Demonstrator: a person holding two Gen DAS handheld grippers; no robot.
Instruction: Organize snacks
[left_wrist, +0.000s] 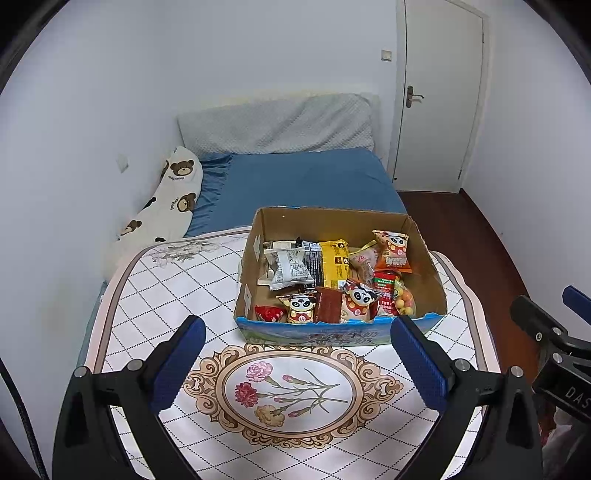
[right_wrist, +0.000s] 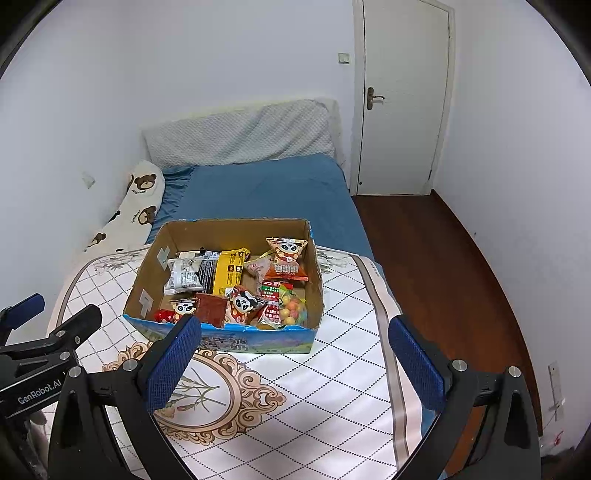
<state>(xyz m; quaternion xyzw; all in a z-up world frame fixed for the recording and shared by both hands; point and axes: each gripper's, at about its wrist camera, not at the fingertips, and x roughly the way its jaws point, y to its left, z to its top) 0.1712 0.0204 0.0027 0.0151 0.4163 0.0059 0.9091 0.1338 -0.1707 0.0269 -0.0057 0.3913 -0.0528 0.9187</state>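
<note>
An open cardboard box (left_wrist: 332, 218) with a blue printed front stands on a quilted white table cover (left_wrist: 159, 295). It holds several snack packets: a yellow and black pack (left_wrist: 332, 264), a grey packet (left_wrist: 290, 271), panda-print bags (left_wrist: 358, 299), a bag of coloured balls (left_wrist: 402, 299). The box also shows in the right wrist view (right_wrist: 236, 225). My left gripper (left_wrist: 297, 332) is open and empty, just in front of the box. My right gripper (right_wrist: 293, 332) is open and empty, near the box's front right corner.
A bed with a blue sheet (left_wrist: 306, 184), a grey pillow (left_wrist: 277, 125) and a bear-print bolster (left_wrist: 166, 206) lies behind the table. A white door (left_wrist: 439, 92) and dark wood floor (right_wrist: 436, 266) are at the right.
</note>
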